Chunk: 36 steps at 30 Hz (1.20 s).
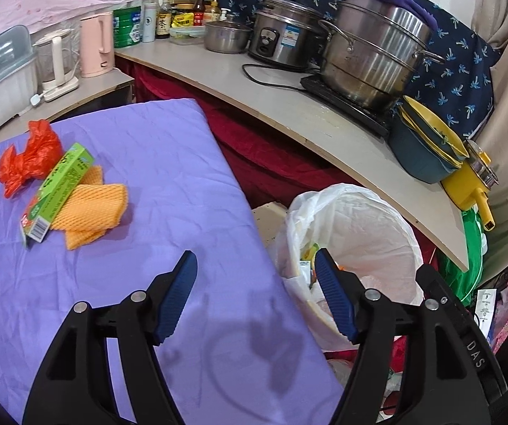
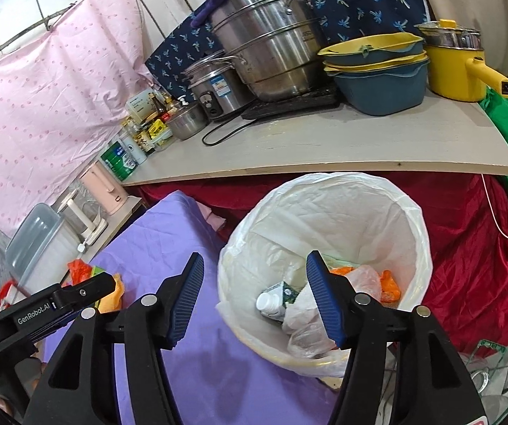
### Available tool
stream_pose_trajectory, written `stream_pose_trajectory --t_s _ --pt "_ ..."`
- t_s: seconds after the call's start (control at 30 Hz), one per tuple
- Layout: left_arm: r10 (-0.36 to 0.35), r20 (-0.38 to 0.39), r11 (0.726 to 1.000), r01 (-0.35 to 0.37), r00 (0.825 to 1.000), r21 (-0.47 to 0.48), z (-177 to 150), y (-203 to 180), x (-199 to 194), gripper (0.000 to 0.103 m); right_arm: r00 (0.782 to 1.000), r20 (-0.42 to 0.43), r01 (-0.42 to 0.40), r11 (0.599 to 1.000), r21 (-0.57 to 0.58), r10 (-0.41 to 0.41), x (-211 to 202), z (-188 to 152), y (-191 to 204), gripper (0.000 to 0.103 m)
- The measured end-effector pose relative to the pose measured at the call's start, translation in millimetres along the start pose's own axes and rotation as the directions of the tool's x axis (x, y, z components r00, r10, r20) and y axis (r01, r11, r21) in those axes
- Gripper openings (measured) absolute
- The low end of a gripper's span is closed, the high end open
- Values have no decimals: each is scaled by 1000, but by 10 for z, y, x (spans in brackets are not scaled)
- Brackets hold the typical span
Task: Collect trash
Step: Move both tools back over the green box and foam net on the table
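I saw a plain lilac cloth (image 1: 129,283) over the bench, and on it a crumpled red-orange plastic bag (image 1: 28,157), a bright green carton (image 1: 60,191) with a barcode end, and orange foam netting (image 1: 94,209) in a diamond mesh. The bin liner (image 2: 342,212) was translucent white. Behind hung a pale pink sheet (image 2: 51,106) dotted with darker pink, and a navy fabric (image 1: 459,81) printed with small blue palm trees. My left gripper (image 1: 255,295) and right gripper (image 2: 255,299) were black with ribbed blue pads.

Left gripper (image 1: 255,264), right gripper (image 2: 254,265): black plastic frames, ribbed blue pads, silver pivot screws, white "GenRobot.AI" lettering.
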<state>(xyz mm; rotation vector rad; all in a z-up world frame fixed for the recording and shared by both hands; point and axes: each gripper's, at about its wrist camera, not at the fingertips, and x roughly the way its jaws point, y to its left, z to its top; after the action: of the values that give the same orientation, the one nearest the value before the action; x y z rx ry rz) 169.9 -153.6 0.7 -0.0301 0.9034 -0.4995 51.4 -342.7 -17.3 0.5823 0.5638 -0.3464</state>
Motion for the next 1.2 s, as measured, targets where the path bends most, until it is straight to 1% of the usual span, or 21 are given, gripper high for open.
stream_pose_trajectory --t_s 0.13,0.33,0.5,0.9,1.13,1.2 --pt "23 13 1000 -23 1000 -13 -20 166 -99 65 1000 -8 -20 999 -26 20 -7 -37 179 58" --pt "69 27 997 -68 997 -41 -72 470 -237 65 998 -24 -57 996 -65 56 4 -113 485 62" --pt "110 33 991 -107 993 -76 -127 765 -329 65 994 -54 -96 989 -108 91 58 -209 778 62" --pt "210 17 966 -205 978 -157 -277 1545 -440 65 980 -134 -172 968 -185 148 260 -474 1363 62" --pt "261 3 955 -257 965 -145 -314 1930 -416 65 969 -186 -200 956 -213 161 464 -628 1640 62" --pt "262 3 956 -259 965 -136 -302 2023 -398 65 965 -205 -208 953 -218 164 559 -671 1739 62"
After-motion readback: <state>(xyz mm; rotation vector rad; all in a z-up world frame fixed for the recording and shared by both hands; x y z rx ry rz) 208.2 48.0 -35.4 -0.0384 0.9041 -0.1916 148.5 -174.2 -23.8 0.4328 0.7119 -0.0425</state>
